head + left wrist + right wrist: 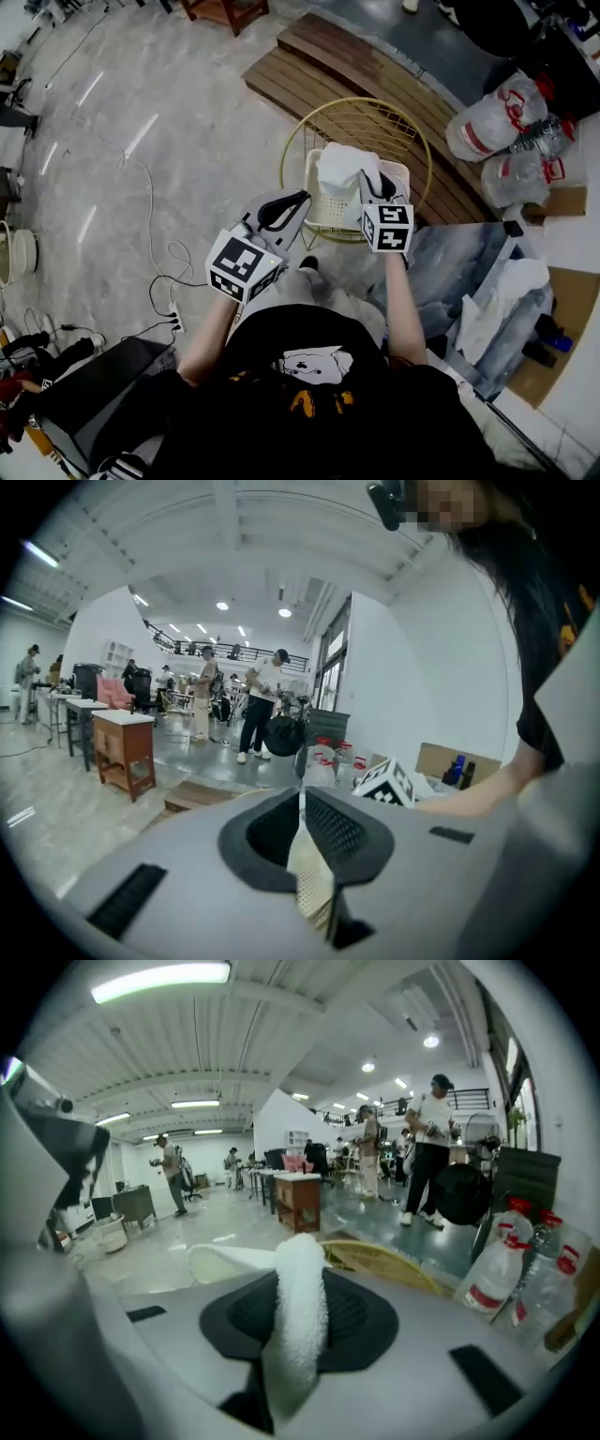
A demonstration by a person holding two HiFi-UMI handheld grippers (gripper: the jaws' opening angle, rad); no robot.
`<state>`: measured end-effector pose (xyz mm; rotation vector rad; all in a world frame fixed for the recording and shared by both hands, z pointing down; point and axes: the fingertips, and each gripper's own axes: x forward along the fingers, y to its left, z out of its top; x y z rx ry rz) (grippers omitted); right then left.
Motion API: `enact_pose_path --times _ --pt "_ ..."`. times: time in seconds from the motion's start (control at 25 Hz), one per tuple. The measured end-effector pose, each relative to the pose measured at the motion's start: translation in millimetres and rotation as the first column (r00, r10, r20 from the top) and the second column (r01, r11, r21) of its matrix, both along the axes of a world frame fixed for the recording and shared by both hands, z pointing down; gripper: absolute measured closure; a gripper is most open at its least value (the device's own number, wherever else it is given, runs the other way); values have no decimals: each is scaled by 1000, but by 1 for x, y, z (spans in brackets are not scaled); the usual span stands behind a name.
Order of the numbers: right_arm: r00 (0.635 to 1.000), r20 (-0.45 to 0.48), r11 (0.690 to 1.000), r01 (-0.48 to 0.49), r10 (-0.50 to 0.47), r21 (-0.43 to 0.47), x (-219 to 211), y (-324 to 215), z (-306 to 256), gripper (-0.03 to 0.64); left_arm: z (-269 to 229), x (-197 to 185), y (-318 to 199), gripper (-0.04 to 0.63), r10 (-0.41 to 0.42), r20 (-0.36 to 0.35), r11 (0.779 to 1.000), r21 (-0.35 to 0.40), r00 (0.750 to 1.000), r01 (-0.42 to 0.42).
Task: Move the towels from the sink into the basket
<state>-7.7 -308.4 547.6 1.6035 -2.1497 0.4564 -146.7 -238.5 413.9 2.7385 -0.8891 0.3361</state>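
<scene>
In the head view my right gripper (370, 180) is shut on a white towel (341, 167) and holds it over the white perforated basket (322, 212). In the right gripper view, the towel (300, 1321) runs as a thick roll between the pads of my right gripper (302, 1274), with the basket's rim (225, 1262) just beyond. My left gripper (298, 200) hovers beside the basket's left edge. Its jaws meet at the tips with nothing held. In the left gripper view, the basket's perforated wall shows through the slit of my left gripper (302, 803). More white towels (502, 295) lie in the grey sink (441, 267) at the right.
A round gold wire frame (412, 141) rings the basket. Wooden planks (319, 61) lie behind it, and bags of plastic bottles (492, 122) stand at the right. A power strip with cables (174, 321) lies on the floor. A wooden table (127, 747) and standing people are further off.
</scene>
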Motion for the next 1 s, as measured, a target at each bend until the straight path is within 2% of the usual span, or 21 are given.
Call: enact_pose_path --times 0.08,0.16,0.32,0.44,0.52,0.56,0.64,0.72,0.84,0.92,1.0 --pt "999 -24 993 39 -42 -109 -18 -1 53 528 5 -14 -6 572 -30 10 1000 -6 999 31" --pt "996 -31 969 77 -87 -235 -35 8 107 526 8 -26 -9 572 -58 24 998 -11 998 59" --pt "986 -4 879 147 -167 -454 -67 42 194 517 17 -49 -14 572 -117 46 992 -32 992 118" --pt "981 9 828 170 -195 -534 -78 62 223 506 20 -56 -15 572 -130 54 990 -46 990 133" --pt "982 31 810 173 -189 -560 -78 69 227 480 22 -55 -14 572 -124 60 990 -52 990 127" --pt "981 52 807 183 -186 -562 -79 71 225 445 24 -54 -14 572 -119 63 991 -56 991 122" --pt "979 99 820 204 -180 -535 -81 72 212 353 25 -47 -14 572 -96 61 993 -59 994 100" --pt "979 133 861 201 -156 -467 -78 69 186 345 23 -35 -14 572 -58 51 997 -55 997 61" --pt "981 174 931 142 -87 -336 -52 68 128 347 15 -7 -12 572 24 34 999 -45 999 -22" --pt "980 194 964 86 -36 -254 -26 75 83 350 6 17 -7 572 90 20 995 -34 996 -89" --pt "979 204 983 15 23 -184 7 91 42 350 -2 45 3 572 163 2 986 -21 987 -163"
